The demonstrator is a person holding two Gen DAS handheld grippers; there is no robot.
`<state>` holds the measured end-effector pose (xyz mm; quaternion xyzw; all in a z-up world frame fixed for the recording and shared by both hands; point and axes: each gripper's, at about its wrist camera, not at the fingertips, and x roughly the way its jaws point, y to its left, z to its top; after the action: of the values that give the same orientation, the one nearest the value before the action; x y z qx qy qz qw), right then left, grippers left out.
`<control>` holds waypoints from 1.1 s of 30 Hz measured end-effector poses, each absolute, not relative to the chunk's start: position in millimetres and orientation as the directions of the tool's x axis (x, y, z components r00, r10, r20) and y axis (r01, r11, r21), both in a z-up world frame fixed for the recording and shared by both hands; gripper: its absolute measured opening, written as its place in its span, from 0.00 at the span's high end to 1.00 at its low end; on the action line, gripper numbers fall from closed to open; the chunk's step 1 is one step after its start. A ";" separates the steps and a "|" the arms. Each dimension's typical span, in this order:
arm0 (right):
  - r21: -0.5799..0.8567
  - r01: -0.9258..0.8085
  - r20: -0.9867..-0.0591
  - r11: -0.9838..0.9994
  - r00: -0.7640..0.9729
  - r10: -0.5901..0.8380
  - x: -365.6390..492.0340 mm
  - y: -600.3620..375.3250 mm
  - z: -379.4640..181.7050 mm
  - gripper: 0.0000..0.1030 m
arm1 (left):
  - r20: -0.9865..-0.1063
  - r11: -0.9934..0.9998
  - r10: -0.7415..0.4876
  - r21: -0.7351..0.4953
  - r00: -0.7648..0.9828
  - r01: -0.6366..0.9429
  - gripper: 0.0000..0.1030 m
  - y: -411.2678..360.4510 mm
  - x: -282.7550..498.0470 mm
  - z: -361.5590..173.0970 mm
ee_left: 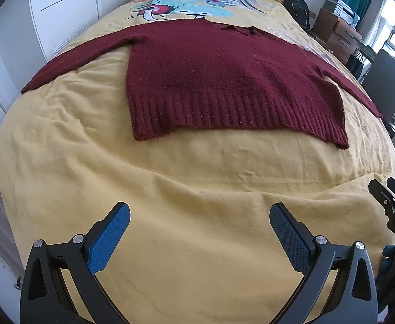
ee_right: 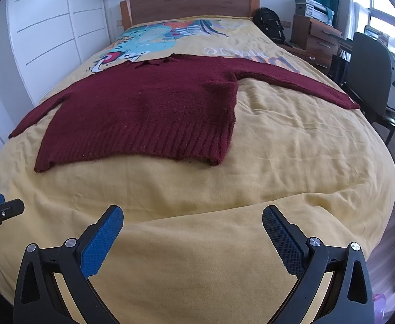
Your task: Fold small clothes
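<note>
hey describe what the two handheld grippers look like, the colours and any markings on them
Both look alike: the left gripper and right gripper each have a black frame with triangular cut-outs, silver round pivot pins, and two fingers faced with blue dimpled pads. In the left wrist view, the right gripper's black body shows white letters "DAS". No cables or sleeves are visible.

my tongs (ee_left: 199, 233) have blue textured pads on black arms. sweater (ee_left: 224, 81) is dark maroon, ribbed hem. bed (ee_left: 170, 216) cover is mustard yellow with a teal, red, white cartoon print.
</note>
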<state>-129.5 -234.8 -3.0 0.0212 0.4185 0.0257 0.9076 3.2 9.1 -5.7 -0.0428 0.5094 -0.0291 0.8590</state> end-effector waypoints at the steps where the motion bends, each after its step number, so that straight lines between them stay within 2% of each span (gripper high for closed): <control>1: 0.060 -0.029 -0.758 0.998 0.649 0.064 -130.0 -235.0 -2.9 0.00 | -0.873 0.994 -0.098 -0.107 0.478 0.007 0.01 9.7 4.0 -5.4; 33: 0.010 -0.050 -0.753 0.999 0.656 0.041 -132.5 -224.2 4.9 0.00 | -0.871 0.990 -0.136 -0.142 0.471 0.023 0.01 16.1 0.9 -2.4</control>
<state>-132.5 -224.2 4.9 -0.0057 0.4138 0.0249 0.9100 0.9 16.1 -2.4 -0.0553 0.5120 -0.0463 0.8559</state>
